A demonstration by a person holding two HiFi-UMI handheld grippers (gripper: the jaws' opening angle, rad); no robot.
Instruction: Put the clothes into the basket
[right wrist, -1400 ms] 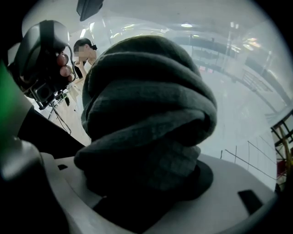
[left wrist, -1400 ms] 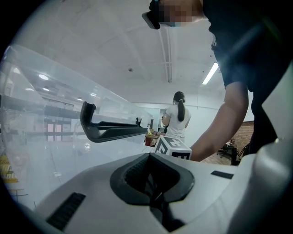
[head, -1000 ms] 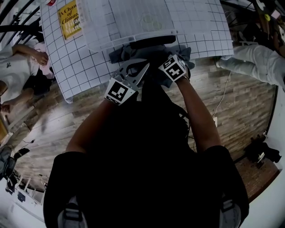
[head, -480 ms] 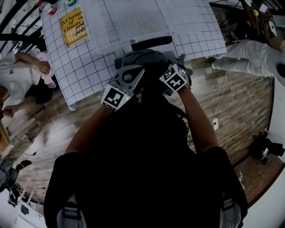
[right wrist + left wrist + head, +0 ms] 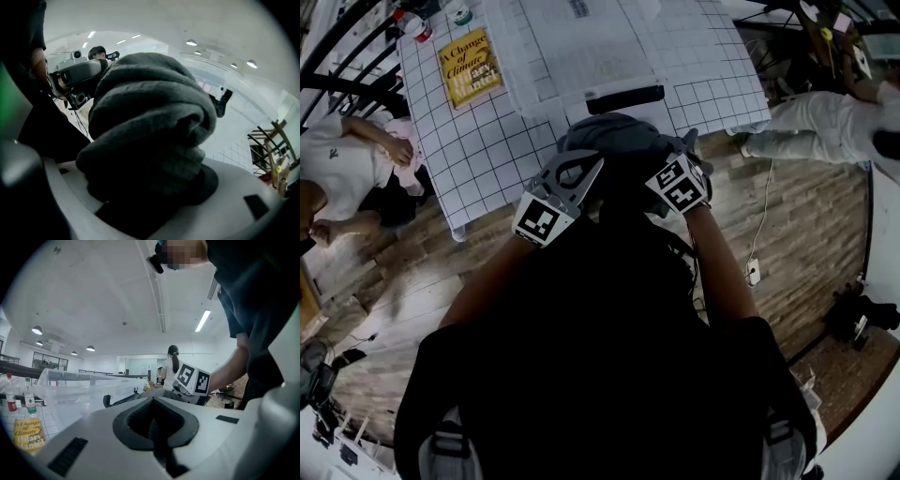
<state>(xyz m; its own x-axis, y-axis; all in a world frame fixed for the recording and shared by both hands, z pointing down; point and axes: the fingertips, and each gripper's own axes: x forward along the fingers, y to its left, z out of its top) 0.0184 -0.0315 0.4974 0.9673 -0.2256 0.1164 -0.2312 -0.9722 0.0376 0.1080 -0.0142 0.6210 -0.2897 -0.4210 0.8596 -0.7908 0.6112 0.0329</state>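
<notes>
A dark grey garment (image 5: 614, 139) is bunched into a hump at the near edge of the grid-cloth table (image 5: 478, 141). My right gripper (image 5: 658, 165) is shut on a thick roll of it (image 5: 150, 108), which fills the space between the jaws (image 5: 154, 187). My left gripper (image 5: 592, 161) has its jaws closed together (image 5: 153, 401). Its tips sit at the garment's left edge, and a dark strip shows in their seam. The clear plastic basket (image 5: 544, 56) with a black handle (image 5: 625, 97) stands on the table just beyond the garment.
A yellow book (image 5: 471, 67) and bottles (image 5: 417, 26) lie at the table's far left. One person (image 5: 337, 159) sits to the left of the table and another (image 5: 825, 122) is at the right. A cable (image 5: 764, 216) runs over the wood floor.
Both grippers have risen. The garment, earlier spread along the table edge, has come up with them and is now gathered into a rounded bundle.
</notes>
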